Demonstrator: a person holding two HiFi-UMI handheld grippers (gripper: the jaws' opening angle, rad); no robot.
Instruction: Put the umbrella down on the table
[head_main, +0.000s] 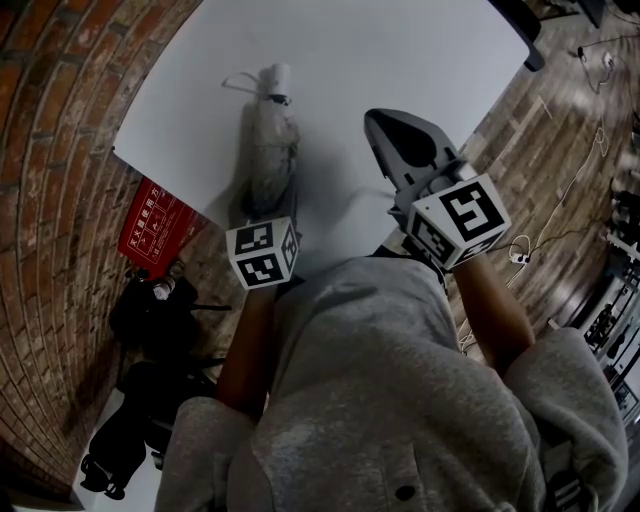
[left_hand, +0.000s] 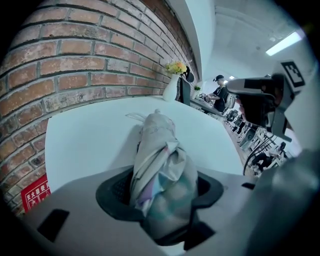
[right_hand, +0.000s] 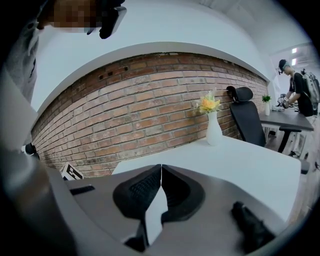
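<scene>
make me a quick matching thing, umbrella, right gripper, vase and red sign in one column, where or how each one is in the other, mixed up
1 umbrella
2 right gripper
3 vase
4 red sign

a jaws together, nothing between them
b clamped between the jaws of the left gripper
c low by the brick wall
d on the white table, holding flowers

Pairs: 1-b, 2-a, 3-d, 4-c
</scene>
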